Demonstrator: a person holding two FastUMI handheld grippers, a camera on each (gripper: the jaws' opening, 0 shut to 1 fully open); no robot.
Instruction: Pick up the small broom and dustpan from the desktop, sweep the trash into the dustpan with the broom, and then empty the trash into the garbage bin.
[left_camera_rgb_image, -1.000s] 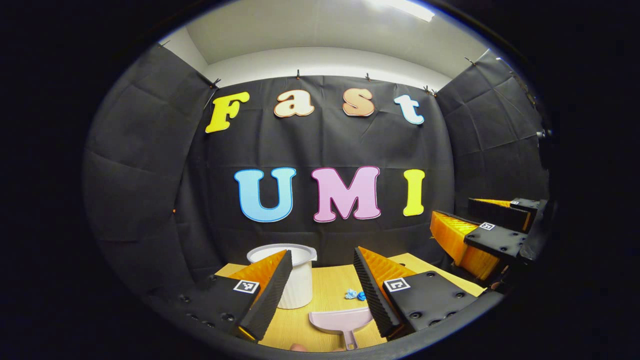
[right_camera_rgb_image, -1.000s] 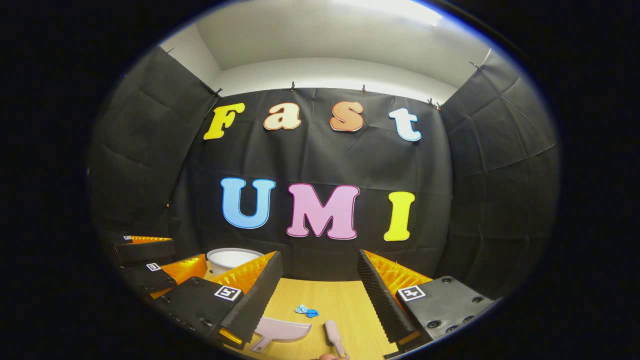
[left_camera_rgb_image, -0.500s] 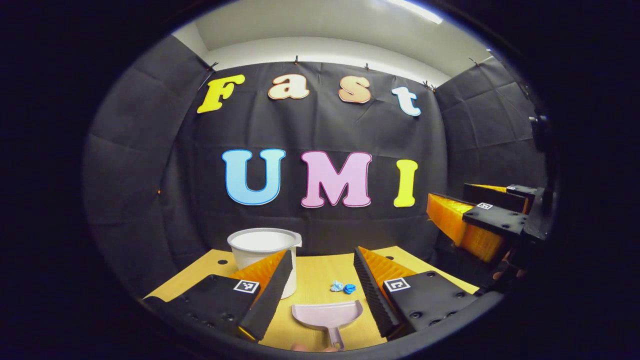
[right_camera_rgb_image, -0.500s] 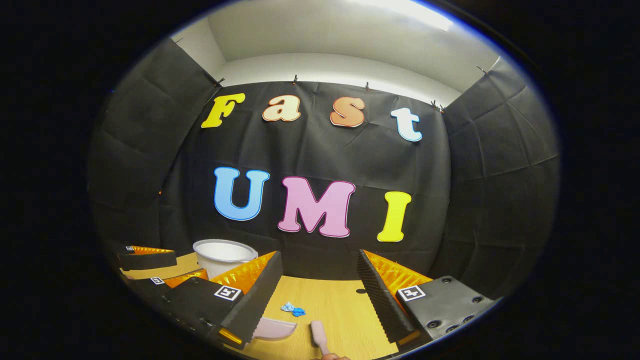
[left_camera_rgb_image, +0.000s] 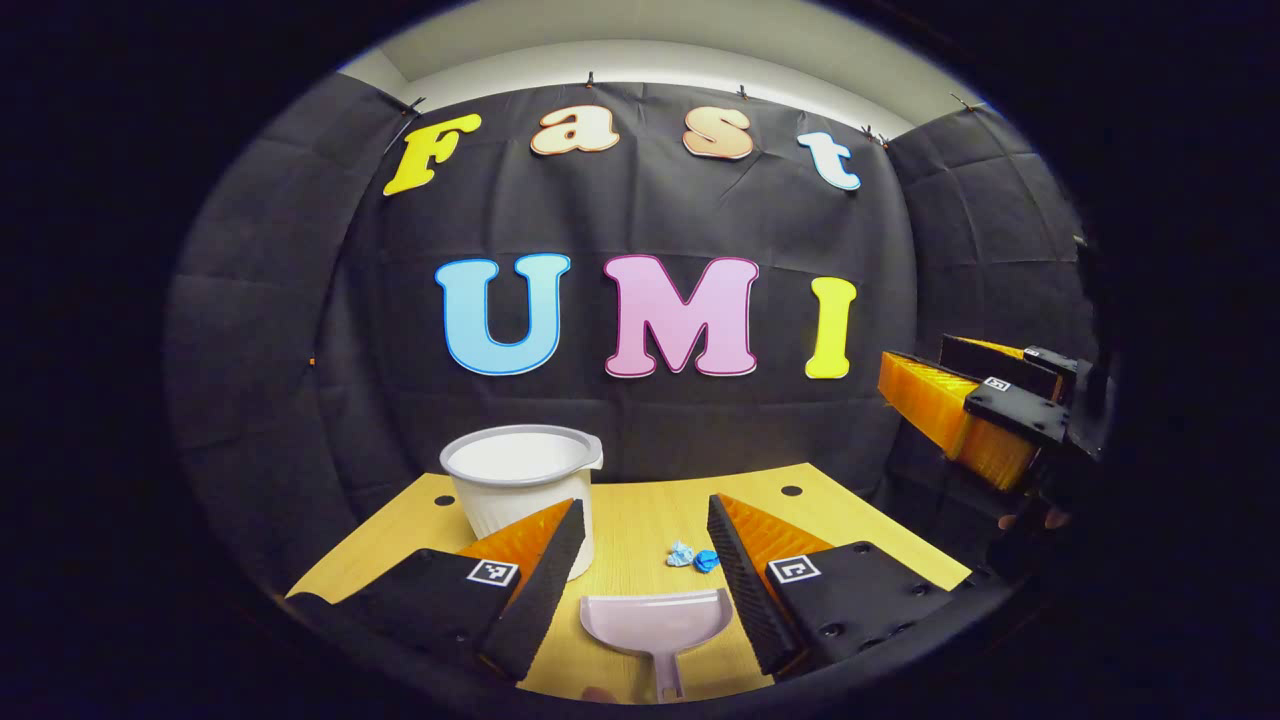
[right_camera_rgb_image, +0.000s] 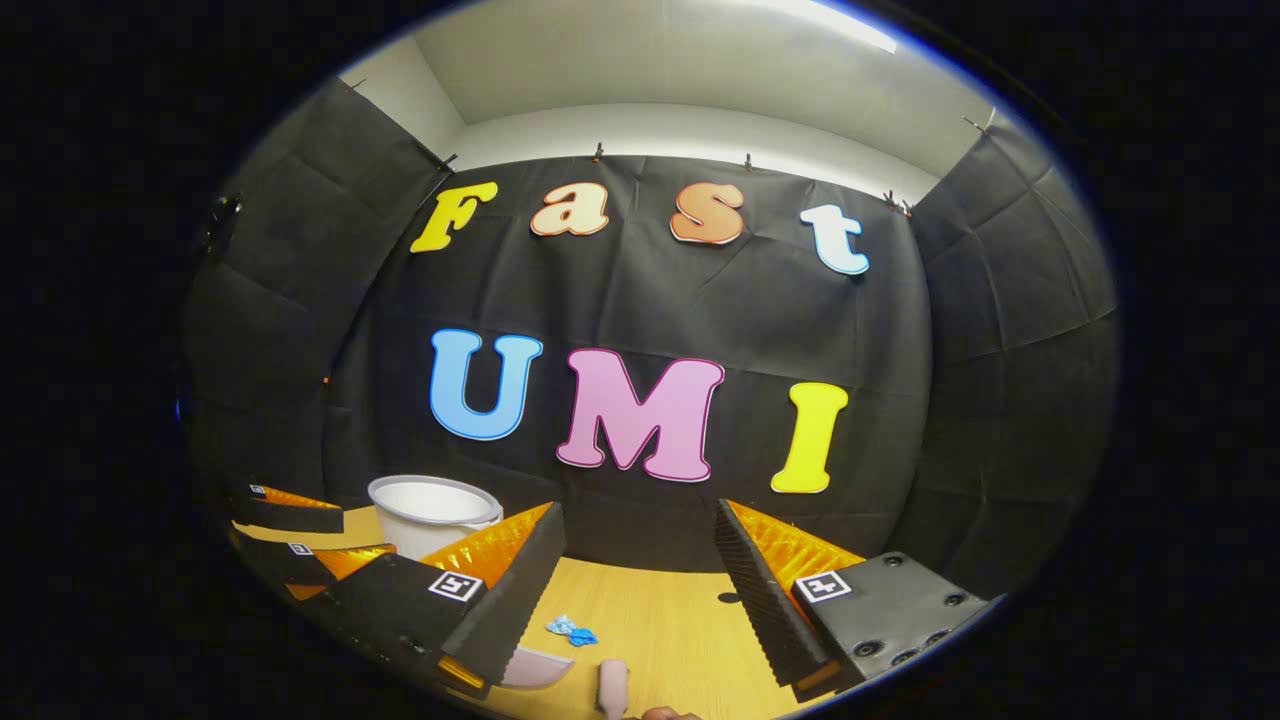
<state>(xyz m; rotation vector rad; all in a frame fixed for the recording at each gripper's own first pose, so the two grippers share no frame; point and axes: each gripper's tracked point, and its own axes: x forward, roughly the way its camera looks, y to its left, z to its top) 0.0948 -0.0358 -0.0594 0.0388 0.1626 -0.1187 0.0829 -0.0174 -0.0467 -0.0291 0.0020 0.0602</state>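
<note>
Both grippers have tipped down; left gripper gapes over dustpan, right gripper open above broom, whose thin handle risks a missed pinch.

No readable text, brand or number is found on the things here. Small square black-and-white coded markers are carried on the left gripper and on the right gripper, one per finger, but nothing can be read from them. The dustpan is seen unmarked.
</note>
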